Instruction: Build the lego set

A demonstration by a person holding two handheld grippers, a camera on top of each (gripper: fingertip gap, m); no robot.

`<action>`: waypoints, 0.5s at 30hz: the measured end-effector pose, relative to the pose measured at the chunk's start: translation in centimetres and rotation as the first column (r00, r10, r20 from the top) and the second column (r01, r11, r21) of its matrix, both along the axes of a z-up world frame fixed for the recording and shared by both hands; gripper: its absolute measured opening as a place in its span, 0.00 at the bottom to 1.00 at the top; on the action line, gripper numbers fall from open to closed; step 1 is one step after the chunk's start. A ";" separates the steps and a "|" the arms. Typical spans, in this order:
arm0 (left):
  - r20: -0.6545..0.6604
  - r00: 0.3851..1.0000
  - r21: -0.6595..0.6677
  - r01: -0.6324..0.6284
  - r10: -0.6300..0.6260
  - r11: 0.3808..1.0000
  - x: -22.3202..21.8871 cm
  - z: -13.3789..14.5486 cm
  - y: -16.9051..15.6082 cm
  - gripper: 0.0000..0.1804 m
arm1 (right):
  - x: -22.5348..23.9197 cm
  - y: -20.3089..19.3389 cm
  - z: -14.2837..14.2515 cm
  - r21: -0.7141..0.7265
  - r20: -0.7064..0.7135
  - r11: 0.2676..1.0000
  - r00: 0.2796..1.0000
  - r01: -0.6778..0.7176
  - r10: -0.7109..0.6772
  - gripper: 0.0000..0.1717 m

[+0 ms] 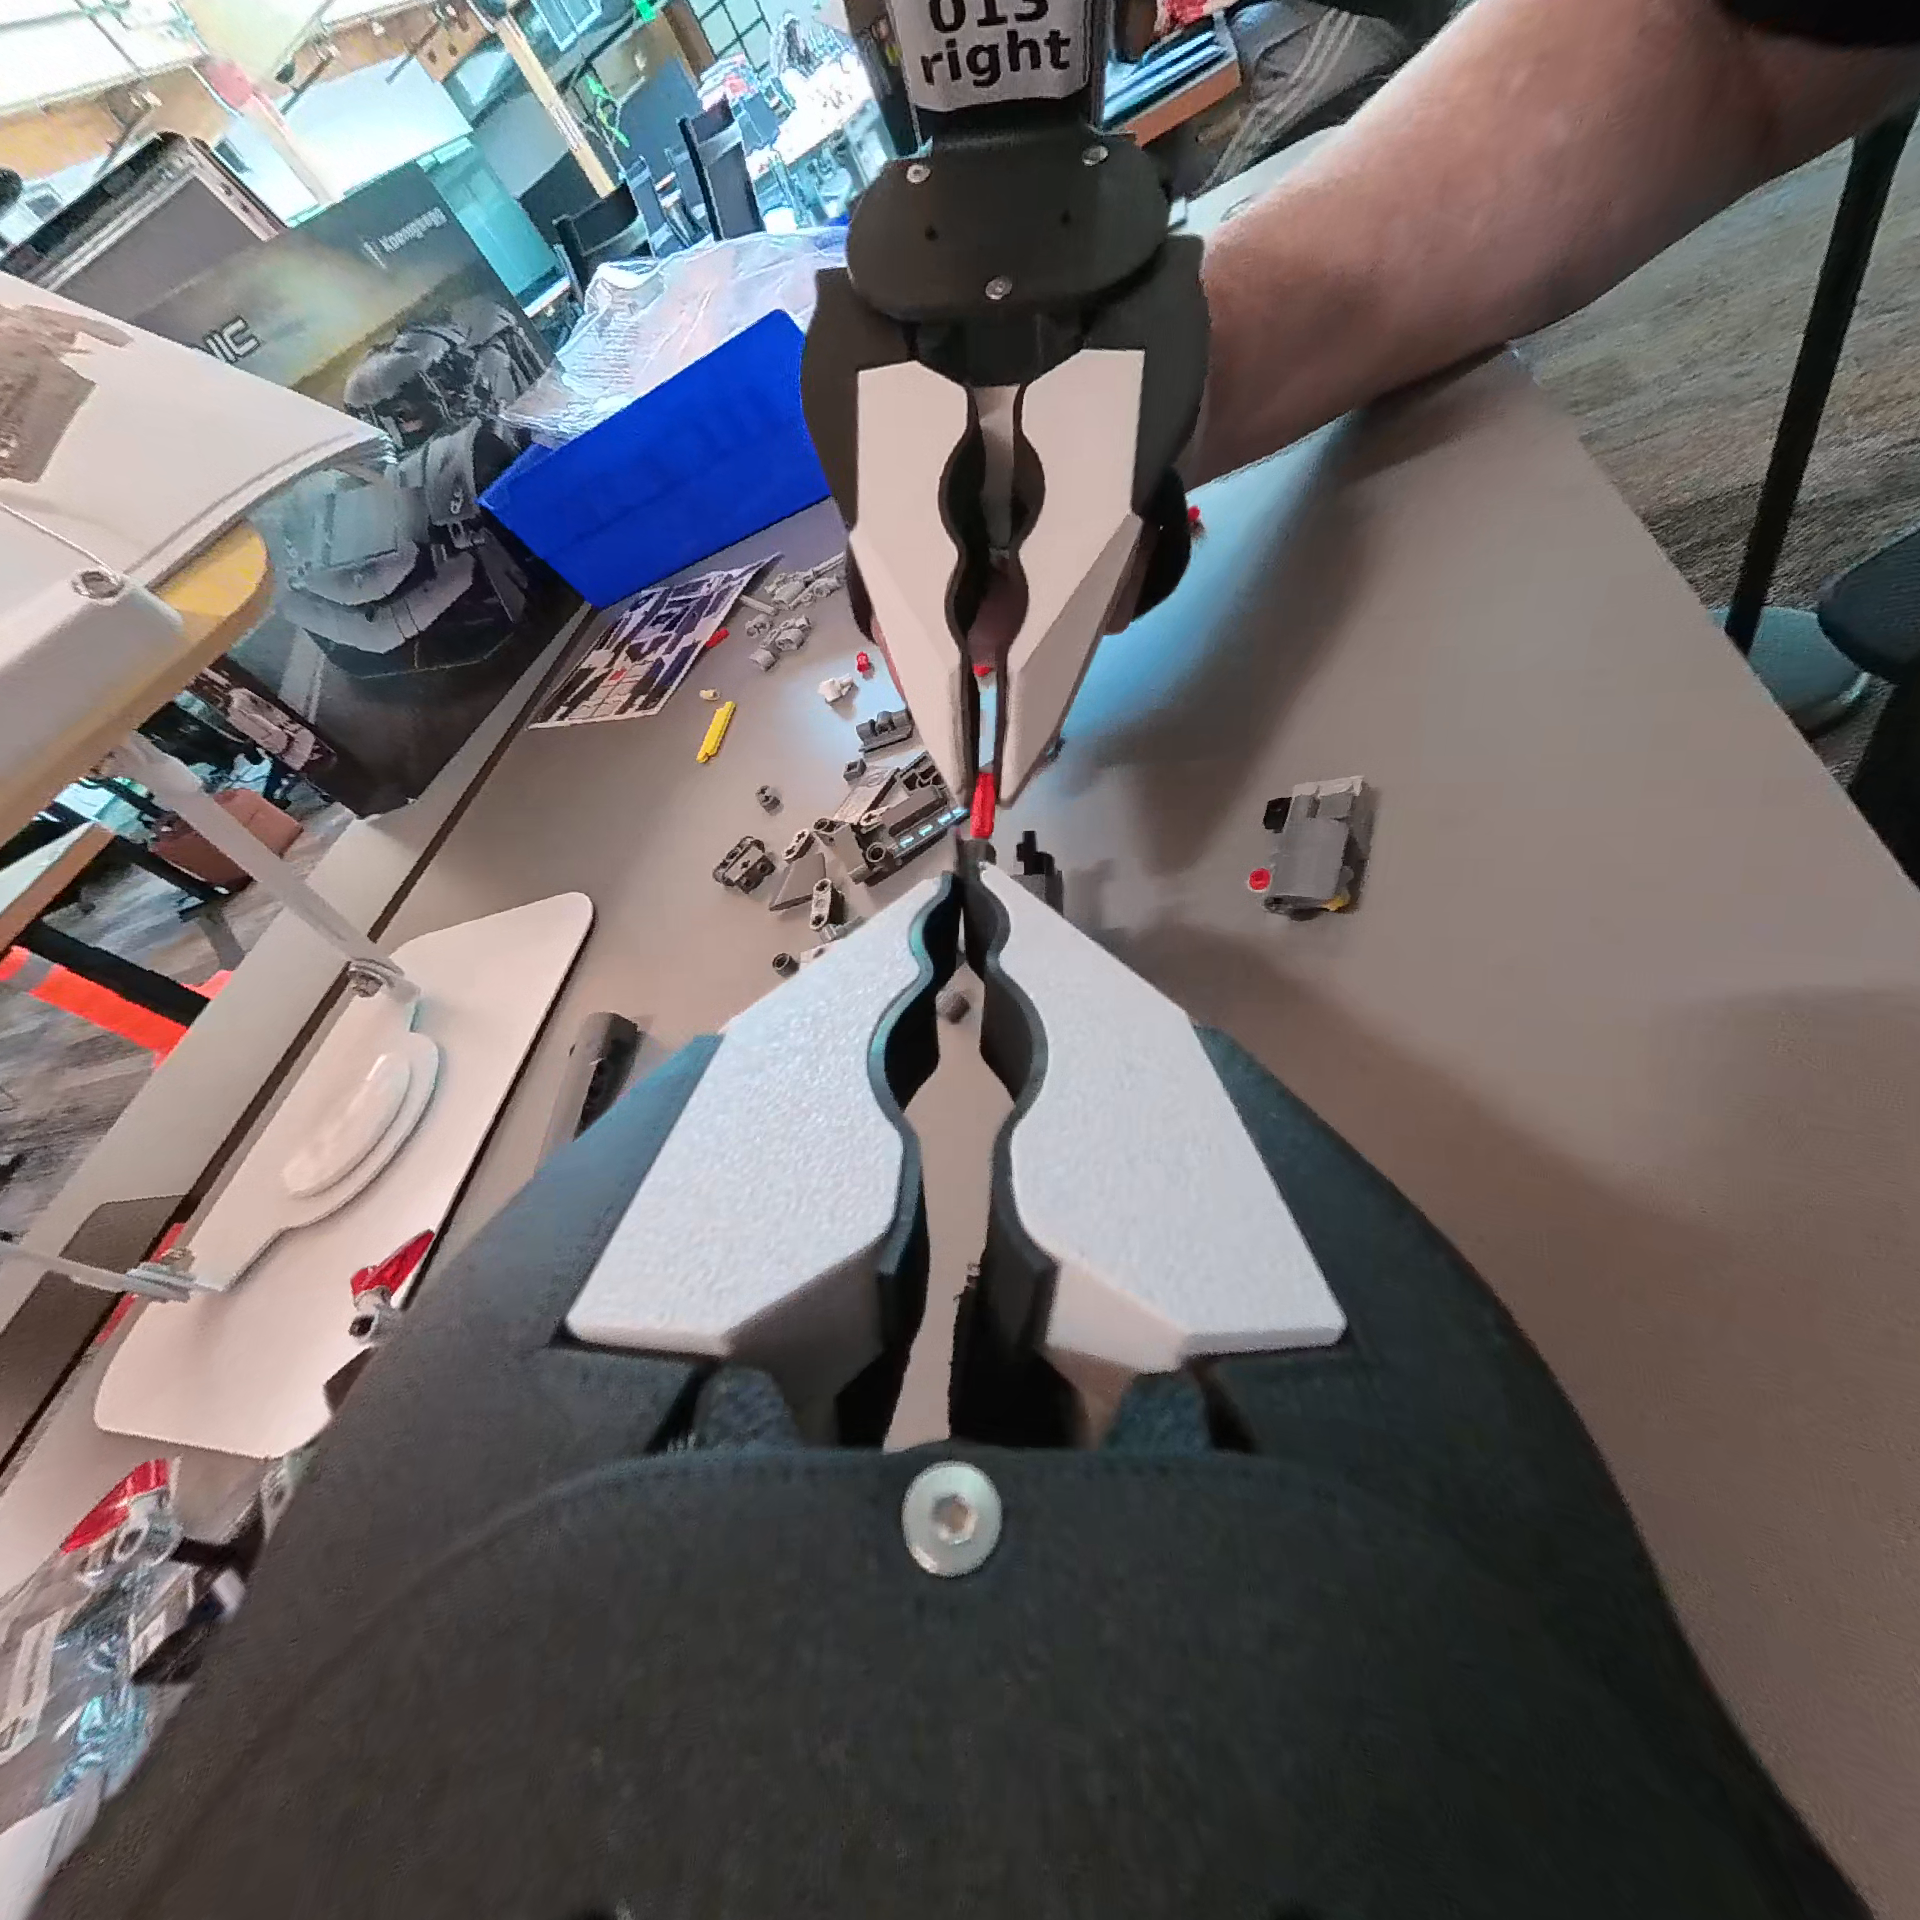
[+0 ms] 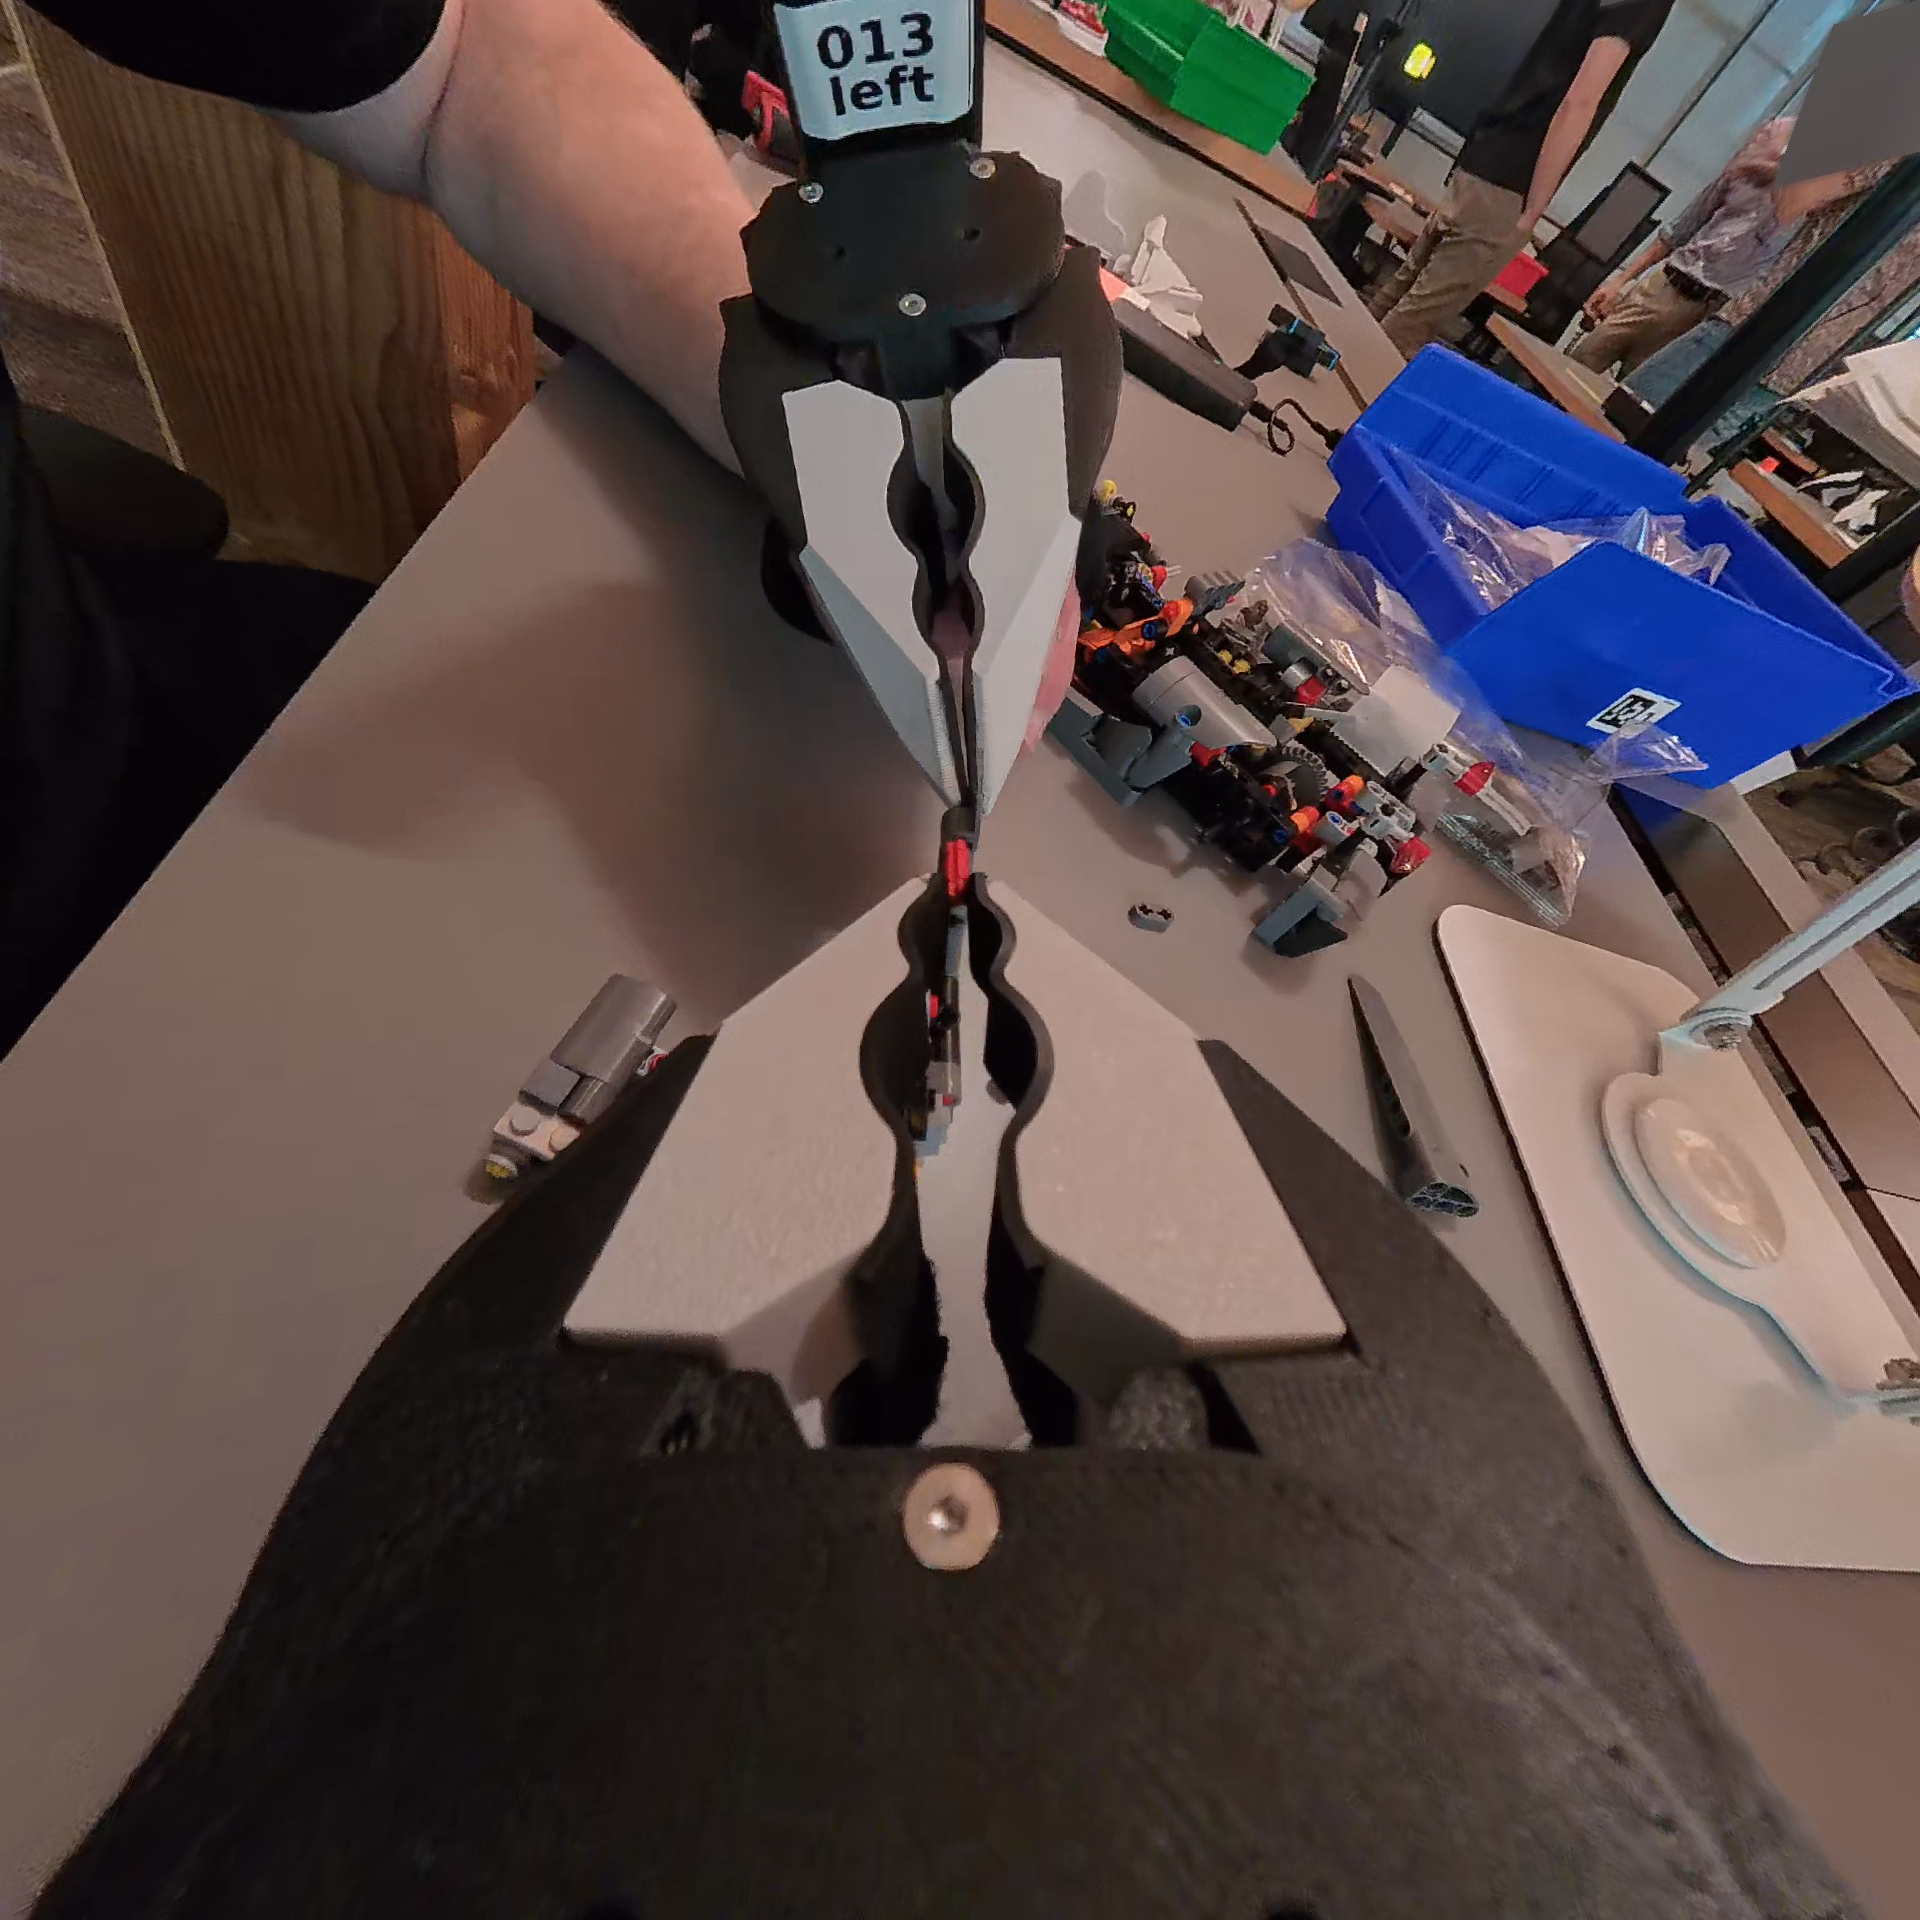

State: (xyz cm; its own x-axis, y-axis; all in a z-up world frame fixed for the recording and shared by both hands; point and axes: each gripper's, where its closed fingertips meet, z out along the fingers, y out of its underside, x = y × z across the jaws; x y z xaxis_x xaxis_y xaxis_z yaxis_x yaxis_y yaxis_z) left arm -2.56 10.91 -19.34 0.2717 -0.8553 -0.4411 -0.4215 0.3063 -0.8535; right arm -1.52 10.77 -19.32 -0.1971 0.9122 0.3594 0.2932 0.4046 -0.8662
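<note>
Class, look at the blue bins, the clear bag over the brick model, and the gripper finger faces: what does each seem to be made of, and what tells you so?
Blue bins: hard plastic, probably; glossy, moulded ribs.
Clear bag: thin plastic film; crinkled, shiny, see-through.
Finger faces: matte white, grainy; likely printed plastic.

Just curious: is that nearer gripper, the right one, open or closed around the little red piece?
Closed: the right gripper's jaws pinch the red pin.

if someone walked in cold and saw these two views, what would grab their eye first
Probably the two grippers meeting tip to tip above the grey table: the right gripper pinches a small red pin, and the left gripper grips a small dark piece at the pin's other end. Next, the blue bin and the loose grey brick parts nearby.
</note>
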 end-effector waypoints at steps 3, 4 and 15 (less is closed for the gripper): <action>0.008 1.000 -0.012 0.003 -0.003 1.000 0.1 0.0 0.1 0.00 | -0.1 0.1 0.0 0.000 -0.001 1.000 1.000 0.000 0.000 0.00; 0.010 1.000 -0.014 0.004 -0.004 1.000 0.1 0.0 0.1 0.00 | -0.1 0.2 0.0 0.002 -0.003 1.000 1.000 0.004 -0.004 0.00; 0.019 1.000 -0.029 0.012 -0.011 1.000 0.1 -0.1 0.1 0.00 | -0.1 0.2 -0.3 -0.001 0.001 1.000 1.000 0.003 -0.003 0.00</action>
State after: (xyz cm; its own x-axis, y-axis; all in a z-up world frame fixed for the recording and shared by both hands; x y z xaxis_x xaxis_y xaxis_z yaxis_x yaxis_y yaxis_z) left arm -2.46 11.01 -19.39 0.2701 -0.8710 -0.4104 -0.4017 0.2855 -0.8701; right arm -1.65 10.96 -19.62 -0.1949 0.9129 0.3586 0.2955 0.4033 -0.8661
